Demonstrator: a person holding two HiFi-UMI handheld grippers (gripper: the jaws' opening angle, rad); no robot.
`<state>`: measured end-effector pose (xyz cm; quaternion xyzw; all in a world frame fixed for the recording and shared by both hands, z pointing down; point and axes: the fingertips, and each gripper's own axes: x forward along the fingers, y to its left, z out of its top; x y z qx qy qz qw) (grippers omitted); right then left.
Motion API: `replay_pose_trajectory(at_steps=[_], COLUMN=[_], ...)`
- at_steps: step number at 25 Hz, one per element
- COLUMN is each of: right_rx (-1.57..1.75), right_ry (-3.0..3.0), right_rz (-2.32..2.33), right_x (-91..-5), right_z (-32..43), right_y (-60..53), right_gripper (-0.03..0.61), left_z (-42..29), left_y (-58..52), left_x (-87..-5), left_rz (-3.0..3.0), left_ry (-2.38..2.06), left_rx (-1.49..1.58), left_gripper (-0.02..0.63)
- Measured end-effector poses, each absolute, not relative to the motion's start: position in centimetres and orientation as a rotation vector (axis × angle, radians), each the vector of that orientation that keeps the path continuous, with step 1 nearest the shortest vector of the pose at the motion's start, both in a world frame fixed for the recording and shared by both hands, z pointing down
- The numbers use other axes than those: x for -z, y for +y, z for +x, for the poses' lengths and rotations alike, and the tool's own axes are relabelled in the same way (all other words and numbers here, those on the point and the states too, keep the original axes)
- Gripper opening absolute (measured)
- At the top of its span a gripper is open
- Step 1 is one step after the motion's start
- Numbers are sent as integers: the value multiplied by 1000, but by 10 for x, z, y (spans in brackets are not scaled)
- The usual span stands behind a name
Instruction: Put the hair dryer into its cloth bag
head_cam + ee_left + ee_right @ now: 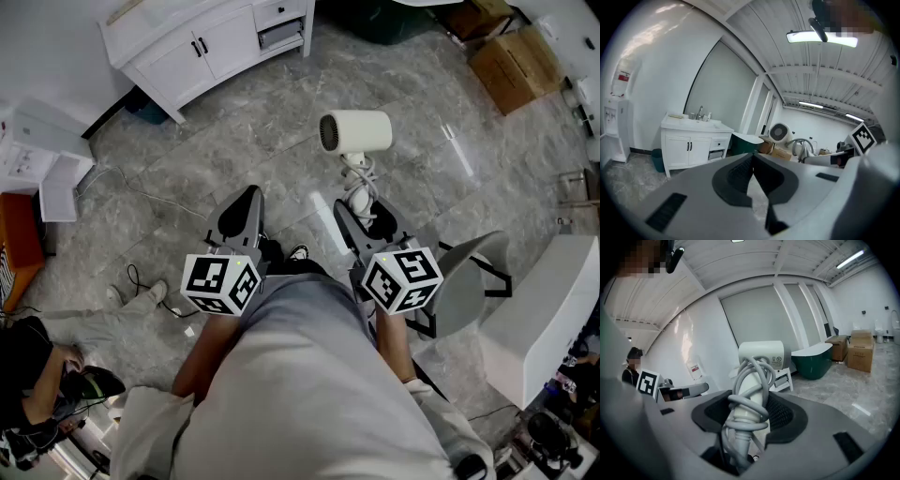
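The white hair dryer (356, 131) hangs in the air over the grey marble floor, its cord wound around the handle. My right gripper (364, 214) is shut on that wrapped handle; in the right gripper view the hair dryer (761, 355) stands up between the jaws of the right gripper (750, 411). My left gripper (251, 199) is beside it to the left, shut with nothing in it. In the left gripper view the left gripper (753, 159) shows its jaws meeting, with the hair dryer (779, 132) off to the right. No cloth bag is in view.
A white vanity cabinet (206, 42) stands at the back left and cardboard boxes (516, 66) at the back right. A grey chair (469, 281) and a white fixture (544, 319) are close on the right. A person (37, 366) sits on the floor at lower left.
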<state>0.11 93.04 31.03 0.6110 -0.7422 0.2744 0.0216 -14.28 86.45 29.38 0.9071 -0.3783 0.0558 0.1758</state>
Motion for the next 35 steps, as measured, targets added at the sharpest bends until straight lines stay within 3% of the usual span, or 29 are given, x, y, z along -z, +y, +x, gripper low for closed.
replay_pose_trajectory(at_steps=[16, 35], right_rx=[-863, -864], right_ry=[-2302, -2325], right_rz=[1908, 1904], right_x=[-315, -305], right_z=[30, 43], right_y=[901, 775], right_gripper=[230, 230], left_z=[-128, -114], left_y=[832, 702], left_x=[-302, -296], left_rz=[2544, 2539], left_ry=[-1079, -1065], left_rx=[-174, -139], left_gripper=[8, 8])
